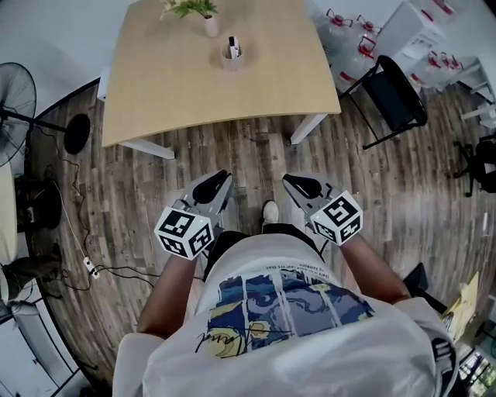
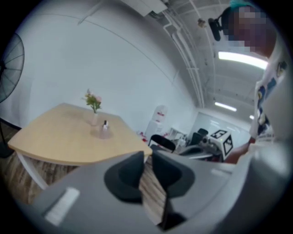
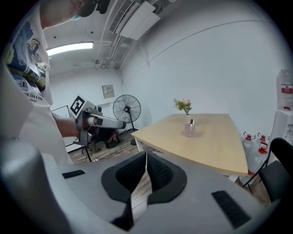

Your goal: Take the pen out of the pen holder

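left hand-held gripper (image 1: 221,180) low over wood floor (image 1: 256,159), near person's body; jaws slightly apart, nothing between them, only floor seen through gap. right hand-held gripper (image 1: 293,182) beside it, jaw tips closed together, empty. both point toward counter (image 1: 178,85), well short of it. pen (image 1: 232,43) upright in pen holder (image 1: 232,59) at far middle of counter, just beside small vase with plant (image 1: 210,23). black chair (image 1: 395,93) right of counter, standing fan (image 1: 15,89) at left.
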Motion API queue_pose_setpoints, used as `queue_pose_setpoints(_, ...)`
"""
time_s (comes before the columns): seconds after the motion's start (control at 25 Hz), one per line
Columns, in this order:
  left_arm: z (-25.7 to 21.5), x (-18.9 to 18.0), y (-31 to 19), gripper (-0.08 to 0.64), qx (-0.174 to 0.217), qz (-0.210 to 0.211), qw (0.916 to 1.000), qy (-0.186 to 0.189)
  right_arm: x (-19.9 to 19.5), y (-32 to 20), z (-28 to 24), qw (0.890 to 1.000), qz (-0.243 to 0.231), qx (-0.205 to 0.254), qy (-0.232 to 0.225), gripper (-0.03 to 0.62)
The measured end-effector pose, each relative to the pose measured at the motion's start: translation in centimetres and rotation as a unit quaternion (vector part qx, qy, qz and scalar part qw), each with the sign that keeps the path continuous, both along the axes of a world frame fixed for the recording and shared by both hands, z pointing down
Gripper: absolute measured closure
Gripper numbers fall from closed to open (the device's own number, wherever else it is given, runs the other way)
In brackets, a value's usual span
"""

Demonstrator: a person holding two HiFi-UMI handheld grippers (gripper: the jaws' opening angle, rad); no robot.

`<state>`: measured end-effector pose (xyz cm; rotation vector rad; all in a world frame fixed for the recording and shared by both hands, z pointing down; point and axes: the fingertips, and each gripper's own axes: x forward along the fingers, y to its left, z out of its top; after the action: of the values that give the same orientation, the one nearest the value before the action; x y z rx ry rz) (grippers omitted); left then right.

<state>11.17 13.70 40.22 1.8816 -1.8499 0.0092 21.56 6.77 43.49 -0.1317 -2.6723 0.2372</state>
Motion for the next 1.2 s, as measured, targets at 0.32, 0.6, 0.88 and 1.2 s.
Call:
queue_pose_setpoints(0.32,0.2,-7.9,-8.0,0.497,0.012,0.005,0.9999,-0.002,-5.4,-6.4,1.5,1.000,0.018,-0.009,0.016,0.580)
queue_pose_setpoints(0.6,2.2,-18.4,-14.2,0.489,0.003,0.062,0.9981,0.001,-11.2,-10.4,2.2,0.992,0.120,-0.018,0.032,0.580)
queue_pose_setpoints(0.88,3.8,-27.5,-21.8,0.454,-0.003,0.156,0.9877,0.004,-16.9,-11.7,1.7,0.973,0.225,-0.026,0.045,0.552)
queue_pose_setpoints(1.2,8.0,-32.3,-30.1,0.431,-0.014,0.231,0.9729,0.002,-15.7,-12.0,2.5,0.929,0.363,-0.031,0.060,0.525)
